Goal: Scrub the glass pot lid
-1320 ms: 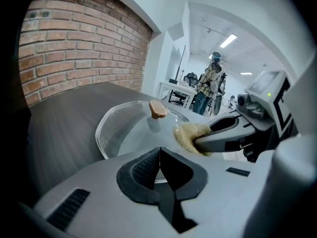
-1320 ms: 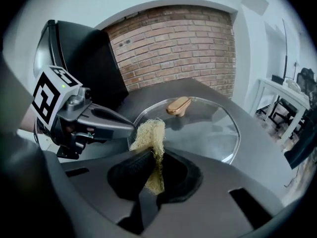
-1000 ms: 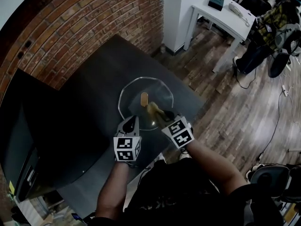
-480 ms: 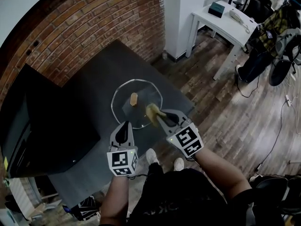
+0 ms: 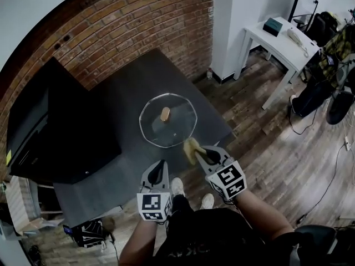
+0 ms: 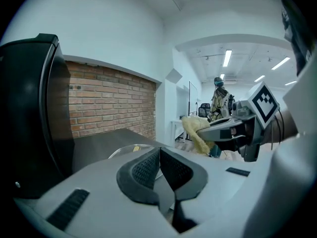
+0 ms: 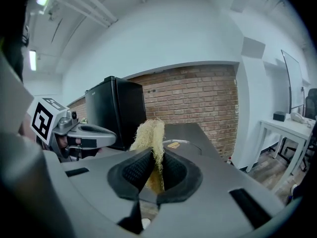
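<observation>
The glass pot lid (image 5: 167,121) with a tan knob (image 5: 165,113) lies flat on the dark table (image 5: 122,98). Its rim shows faintly in the left gripper view (image 6: 130,148) and in the right gripper view (image 7: 174,144). My right gripper (image 5: 197,153) is shut on a yellow fibrous scrubber (image 5: 191,147), held off the lid's near edge, past the table's edge; the scrubber (image 7: 150,138) sticks up between the jaws. My left gripper (image 5: 157,172) is shut on nothing, drawn back from the lid over the table's near edge. From the left gripper view the right gripper (image 6: 233,130) appears with the scrubber (image 6: 198,133).
A black box-like appliance (image 5: 50,126) stands on the table's left. A brick wall (image 5: 127,21) runs behind. A white desk (image 5: 283,43) stands at the right on the wood floor (image 5: 277,148). A person (image 6: 219,100) stands far off in the room.
Both grippers have pulled back from the lid toward me. The scrubber has left the glass and is now held beyond the lid's near rim.
</observation>
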